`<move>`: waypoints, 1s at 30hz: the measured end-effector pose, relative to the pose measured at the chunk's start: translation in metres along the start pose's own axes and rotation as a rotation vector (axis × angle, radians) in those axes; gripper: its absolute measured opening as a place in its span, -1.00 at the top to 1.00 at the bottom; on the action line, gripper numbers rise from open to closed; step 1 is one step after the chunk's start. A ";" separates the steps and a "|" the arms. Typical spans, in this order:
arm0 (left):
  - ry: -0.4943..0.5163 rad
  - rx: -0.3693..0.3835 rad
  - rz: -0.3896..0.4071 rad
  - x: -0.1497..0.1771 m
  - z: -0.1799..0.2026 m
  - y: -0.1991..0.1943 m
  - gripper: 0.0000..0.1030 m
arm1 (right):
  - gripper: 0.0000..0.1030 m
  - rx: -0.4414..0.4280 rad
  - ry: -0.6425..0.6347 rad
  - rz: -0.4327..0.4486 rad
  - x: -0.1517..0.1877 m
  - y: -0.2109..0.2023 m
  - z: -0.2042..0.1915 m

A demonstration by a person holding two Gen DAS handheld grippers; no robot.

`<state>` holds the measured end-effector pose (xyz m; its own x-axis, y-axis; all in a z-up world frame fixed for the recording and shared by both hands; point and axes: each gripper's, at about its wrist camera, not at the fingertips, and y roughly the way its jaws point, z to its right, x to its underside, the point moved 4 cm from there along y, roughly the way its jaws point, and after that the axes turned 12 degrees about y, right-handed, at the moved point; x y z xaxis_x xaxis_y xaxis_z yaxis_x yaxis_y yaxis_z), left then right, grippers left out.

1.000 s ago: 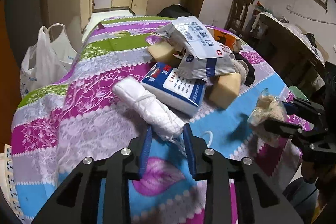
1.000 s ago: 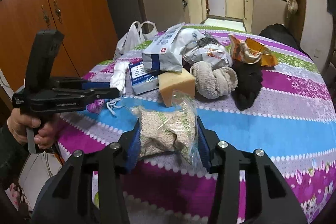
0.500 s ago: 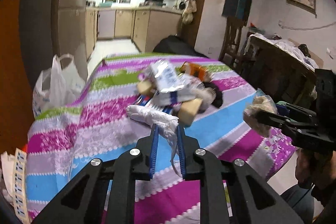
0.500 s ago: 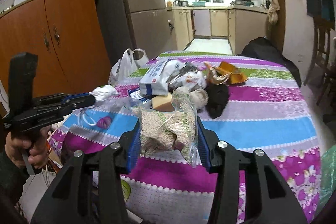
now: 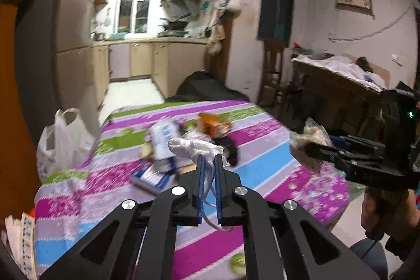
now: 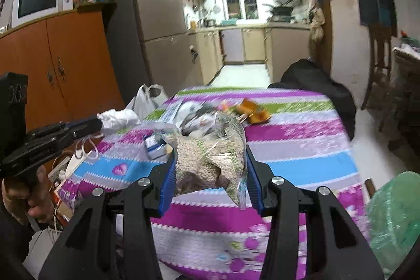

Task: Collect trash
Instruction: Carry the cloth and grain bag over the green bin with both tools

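Note:
My left gripper [image 5: 209, 158] is shut on a crumpled white face mask [image 5: 193, 147], held in the air above the near part of the table; its strings hang down between the fingers. It also shows in the right wrist view [image 6: 119, 118]. My right gripper [image 6: 210, 156] is shut on a clear plastic bag of pale grains [image 6: 210, 151], lifted above the table's near edge. That bag shows at the right of the left wrist view [image 5: 311, 138]. A pile of wrappers, a blue-white packet [image 5: 151, 175] and an orange wrapper [image 5: 214, 122] lies mid-table.
The table wears a striped purple, blue and green cloth [image 5: 262, 122]. A white plastic bag [image 5: 61, 138] hangs at its left side. A green plastic bag [image 6: 393, 214] sits low at the right. An orange cabinet [image 6: 65, 64] stands left; a black bag [image 6: 315, 80] lies behind the table.
Both grippers have lifted up and pulled back from the table with their loads. The mask left the tabletop and the left jaws closed tighter on it.

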<state>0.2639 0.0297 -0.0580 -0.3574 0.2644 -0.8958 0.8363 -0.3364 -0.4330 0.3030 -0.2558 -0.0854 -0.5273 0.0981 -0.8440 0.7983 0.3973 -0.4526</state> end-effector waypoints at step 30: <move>0.156 0.722 0.004 -0.199 0.357 0.150 0.85 | 0.14 0.563 0.299 -0.005 -0.049 -0.164 0.284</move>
<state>0.3123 -0.3963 0.0193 -0.2467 0.3694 -0.8959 0.3363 -0.8344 -0.4366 0.2803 -0.5848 -0.0511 -0.5253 0.3798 -0.7615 0.7832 -0.1341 -0.6071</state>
